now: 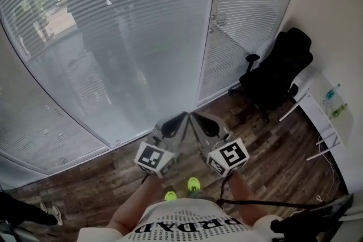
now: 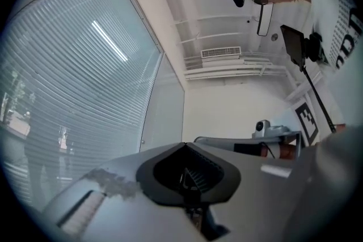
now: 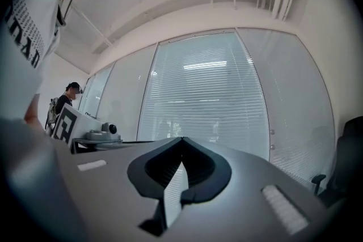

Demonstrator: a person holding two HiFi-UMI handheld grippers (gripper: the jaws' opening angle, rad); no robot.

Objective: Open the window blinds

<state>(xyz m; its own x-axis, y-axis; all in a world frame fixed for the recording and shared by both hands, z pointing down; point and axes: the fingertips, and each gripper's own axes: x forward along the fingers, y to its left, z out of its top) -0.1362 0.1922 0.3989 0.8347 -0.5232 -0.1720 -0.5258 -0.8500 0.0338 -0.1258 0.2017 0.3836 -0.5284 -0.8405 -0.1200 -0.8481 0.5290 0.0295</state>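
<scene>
- Head view: the blinds point(image 1: 113, 37) hang full length over the curved glass wall ahead of me, and a narrower set covers the pane to the right. The slats are down, and the street shows only dimly through them.
- My left gripper point(image 1: 178, 120) and right gripper point(image 1: 198, 118) are side by side in front of my waist. Their tips almost touch each other and stand well apart from the blinds.
- Below them is the wood floor point(image 1: 272, 150) and my yellow-green shoes point(image 1: 194, 183). A black chair point(image 1: 278, 73) stands in the right corner, next to a white bench point(image 1: 317, 113).
- Left gripper view: my left gripper point(image 2: 184, 145) has its jaws pressed together with nothing between them. The blinds point(image 2: 74, 82) fill the left side. The right gripper's marker cube point(image 2: 307, 118) shows at the right, and a ceiling vent point(image 2: 220, 52) is overhead.
- Right gripper view: my right gripper point(image 3: 181, 139) is also pressed together and holds nothing. The blinds point(image 3: 204, 99) lie straight ahead of it, slats level across the middle pane. The left gripper's cube point(image 3: 67, 122) is at the left, with another person point(image 3: 68, 96) beyond it. The chair point(image 3: 349, 161) sits at the right edge.
</scene>
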